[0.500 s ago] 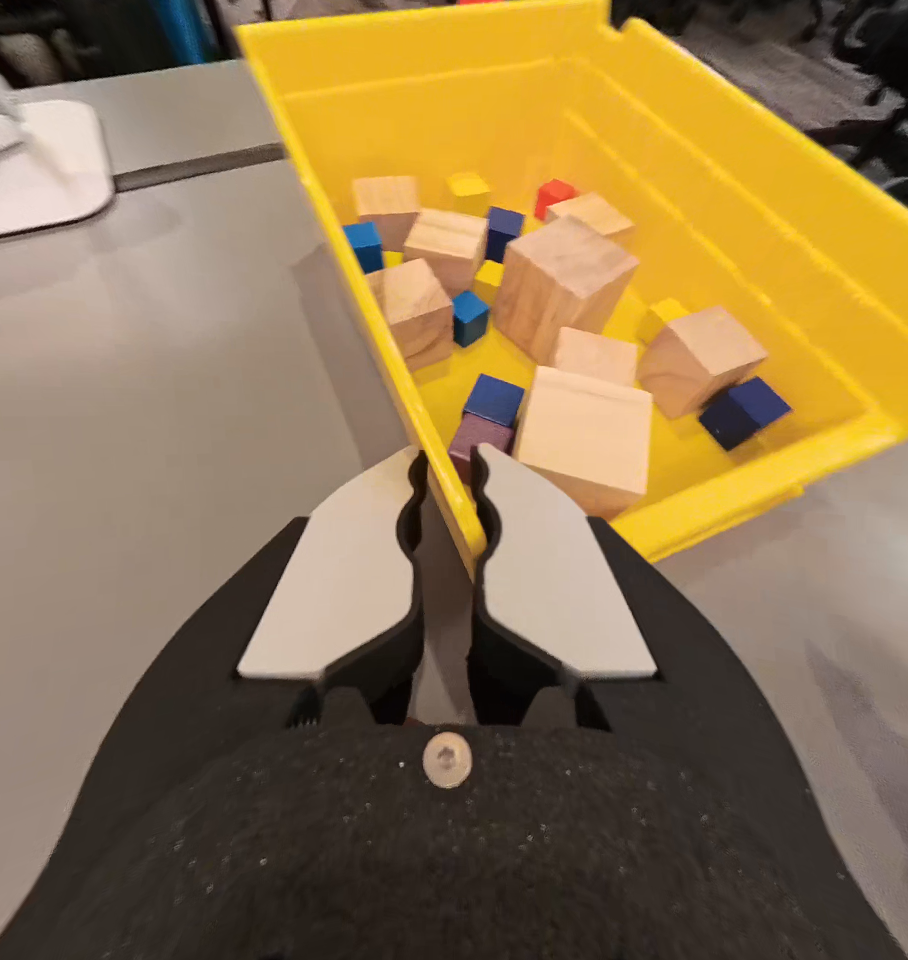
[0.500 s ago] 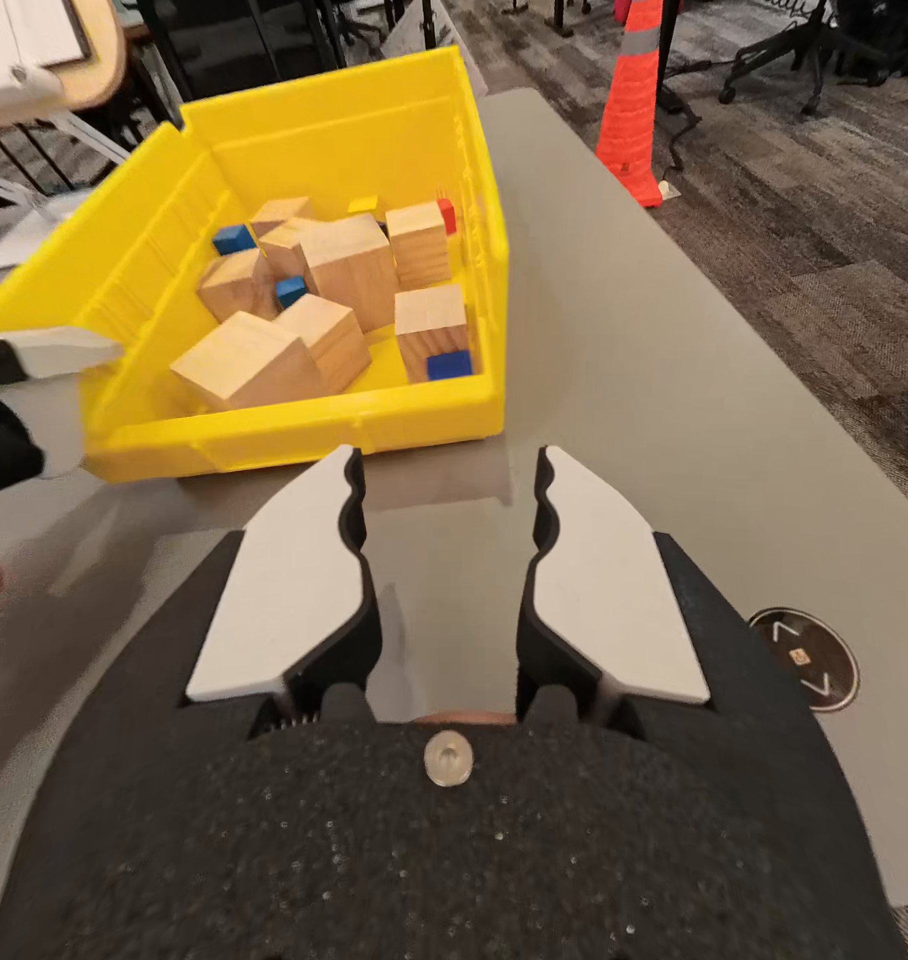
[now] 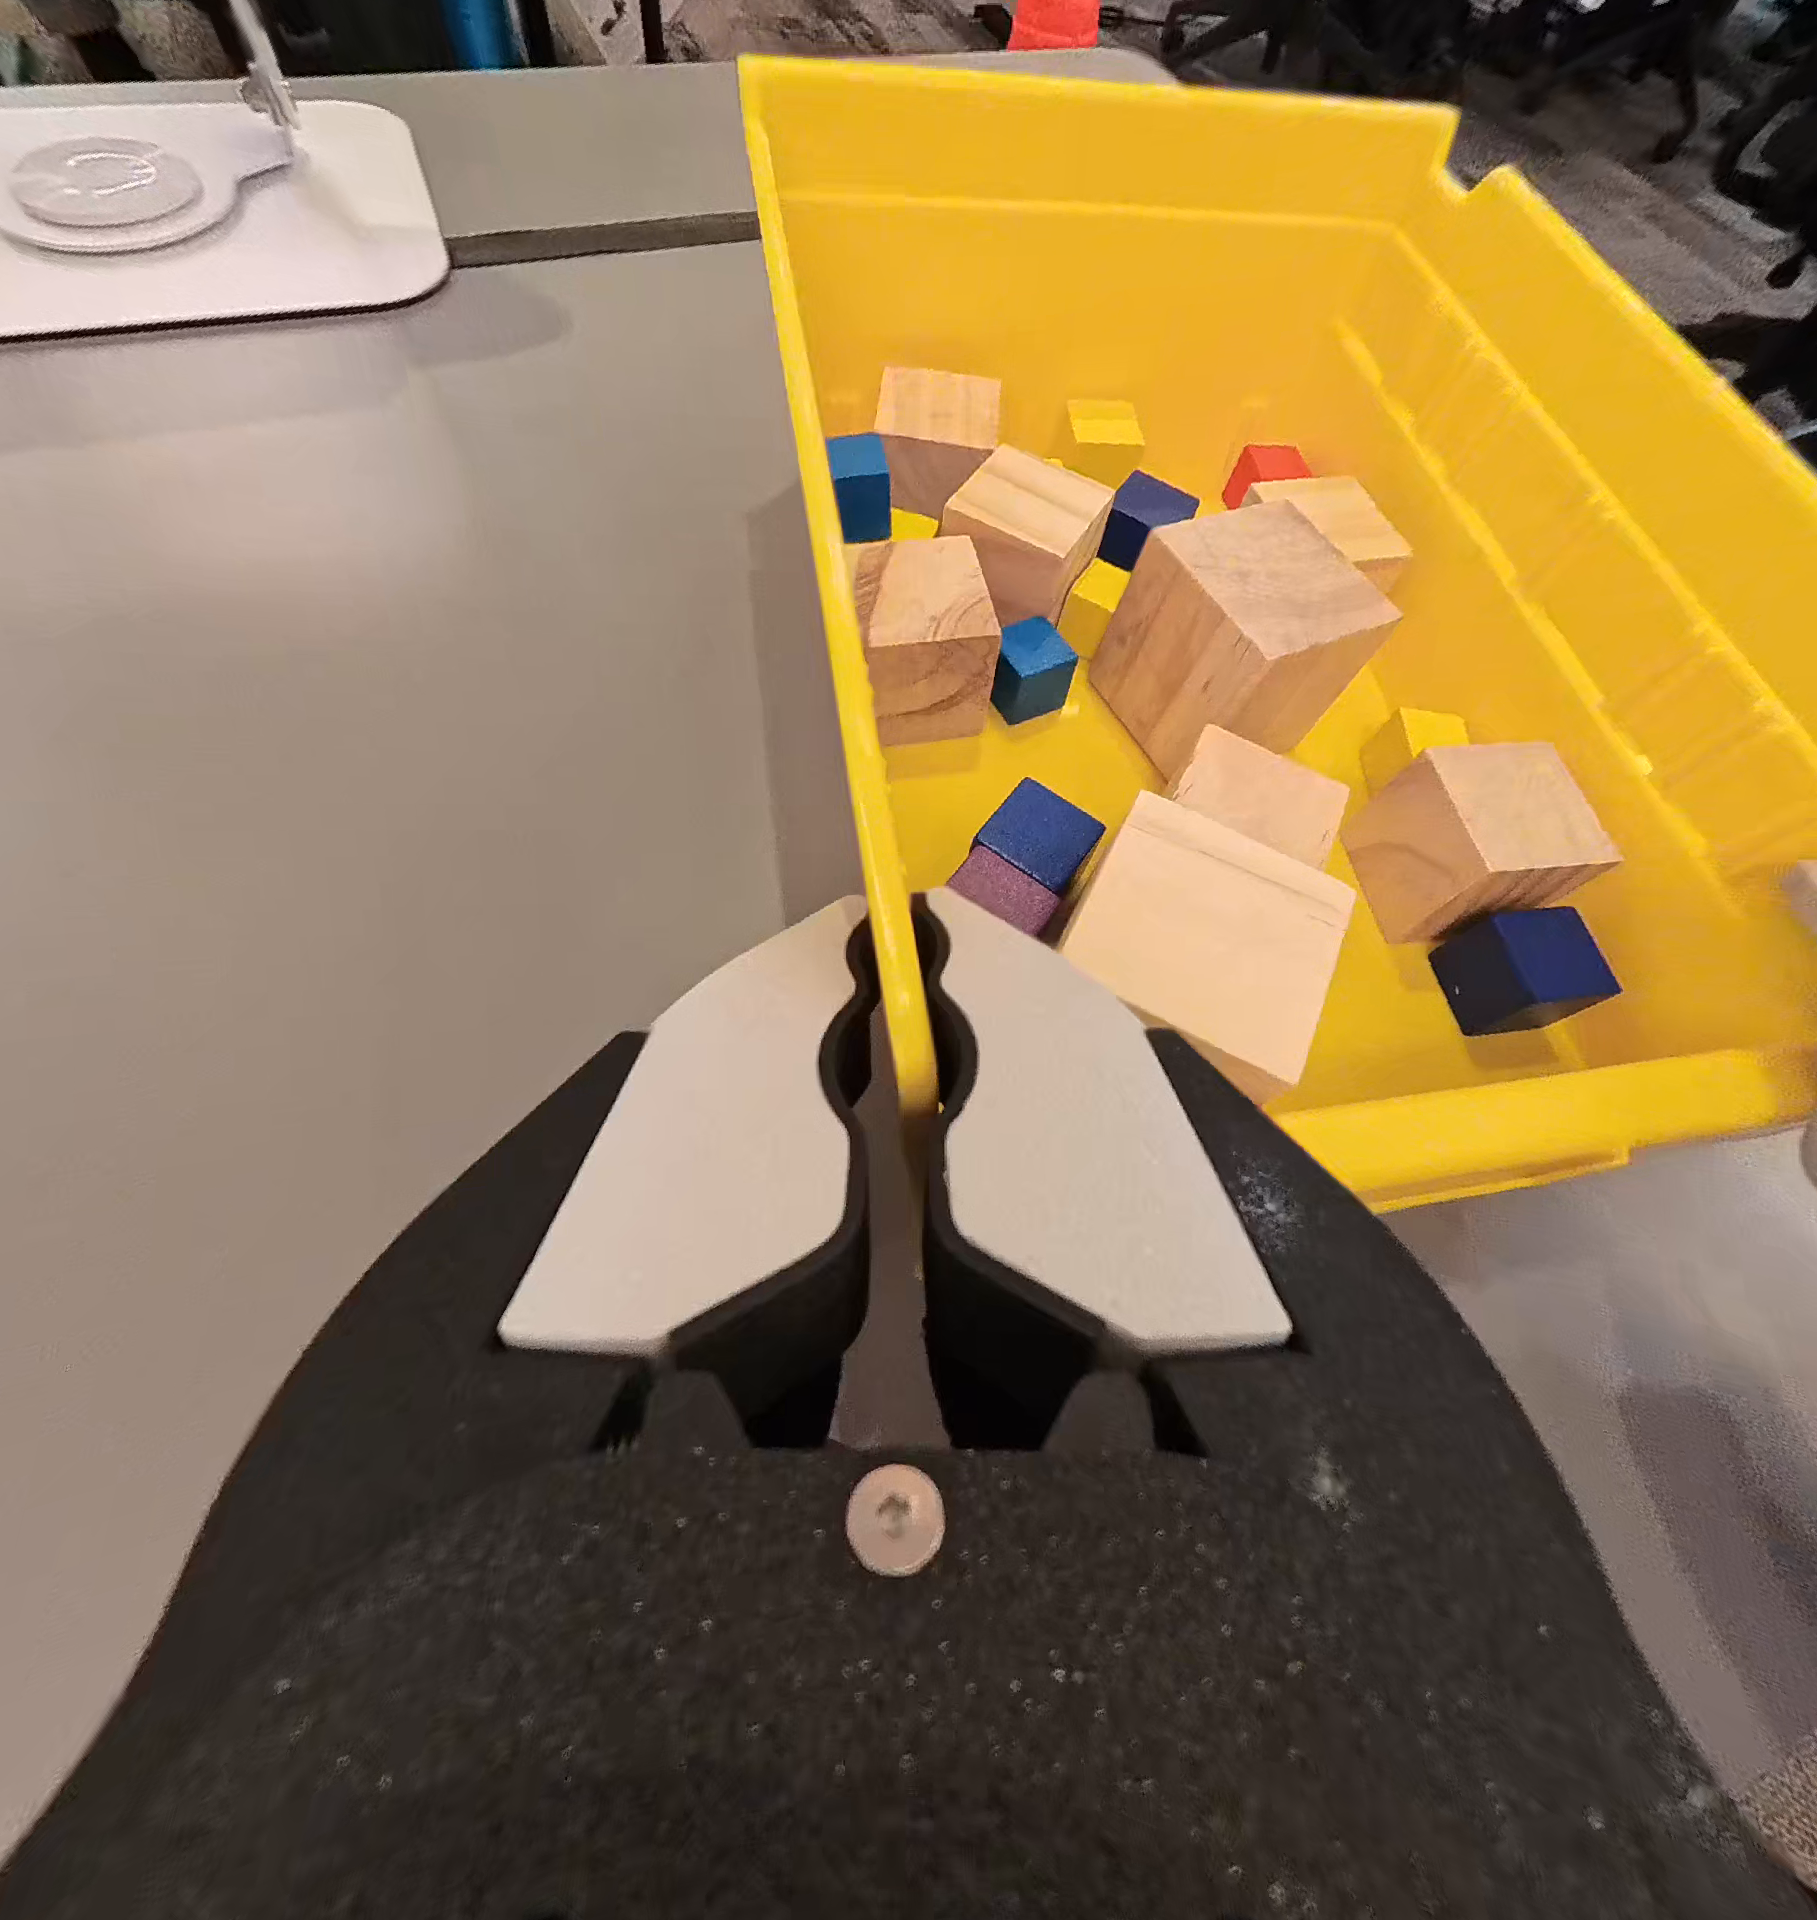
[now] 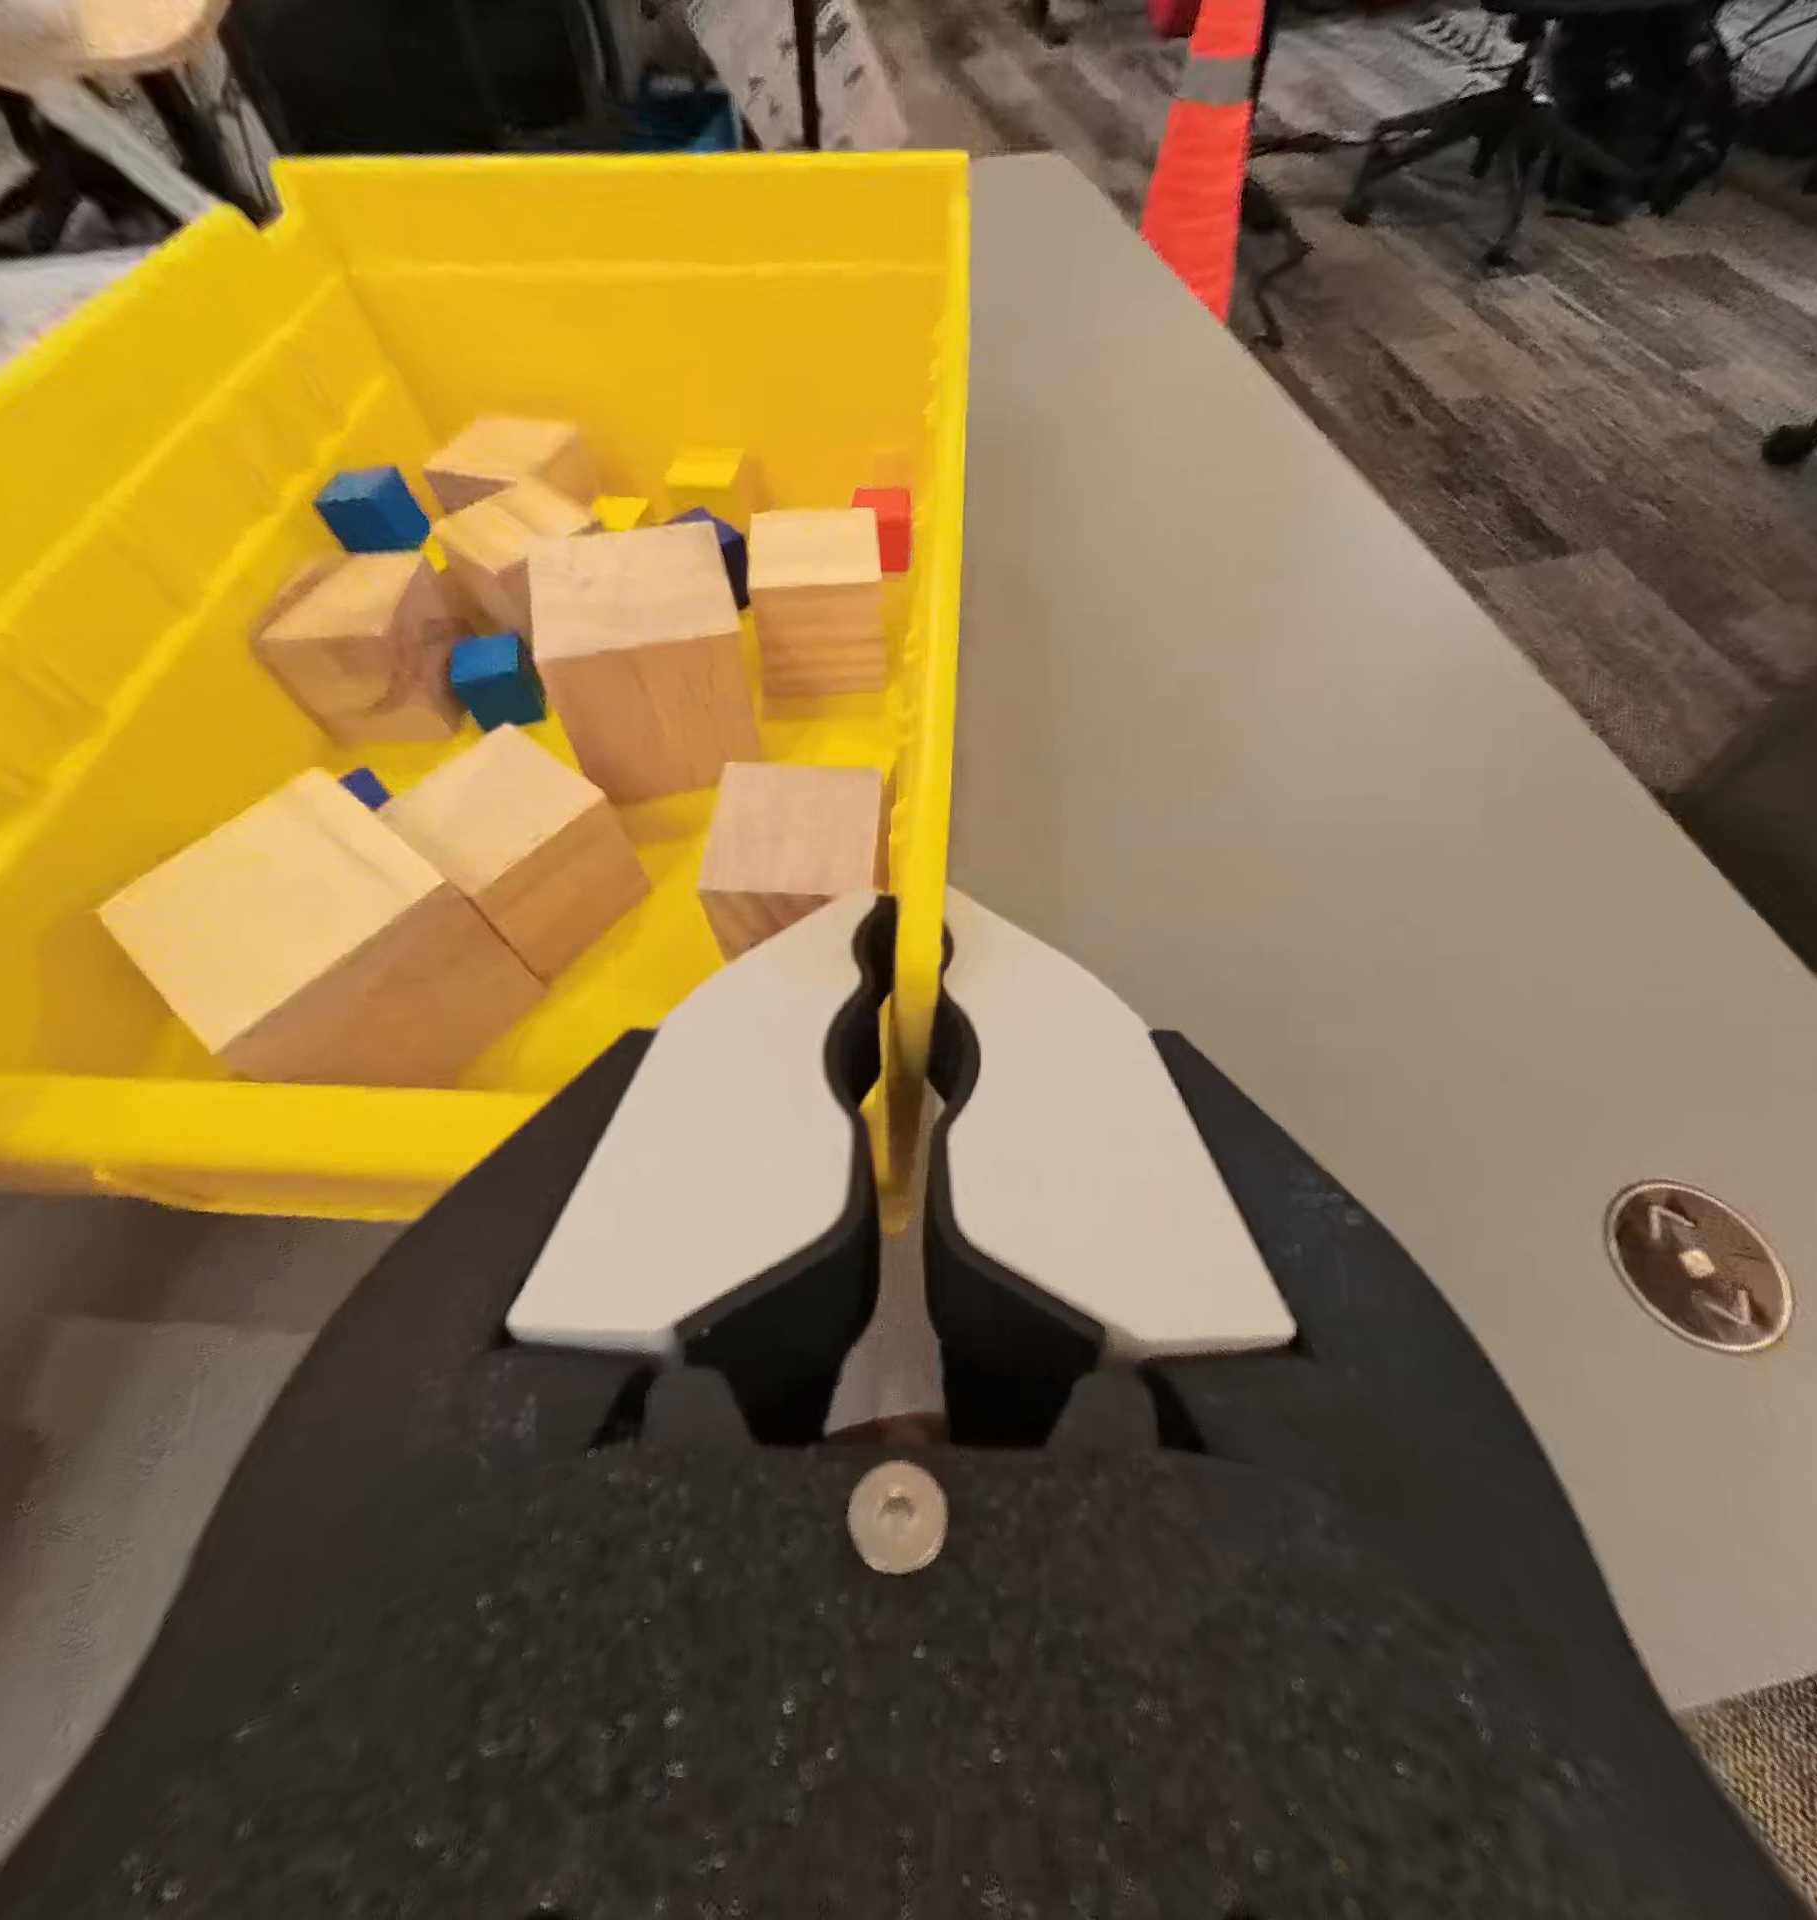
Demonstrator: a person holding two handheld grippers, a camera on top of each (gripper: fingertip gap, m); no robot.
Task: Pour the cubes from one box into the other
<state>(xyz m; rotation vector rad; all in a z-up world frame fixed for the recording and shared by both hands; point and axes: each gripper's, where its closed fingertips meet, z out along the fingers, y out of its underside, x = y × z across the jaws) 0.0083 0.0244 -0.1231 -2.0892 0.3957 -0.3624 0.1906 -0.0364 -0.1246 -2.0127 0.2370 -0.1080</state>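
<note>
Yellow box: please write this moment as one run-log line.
left hand-held gripper: shut on yellow box left wall | right hand-held gripper: shut on right wall | cubes: inside box | second box: not in view

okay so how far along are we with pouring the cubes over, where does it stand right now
Done: the left gripper and right gripper are each shut on a side wall of the yellow box. In hand: the box is gripped for lifting. Left: all of the pour; the cubes lie inside, and no second box is in view.
</note>
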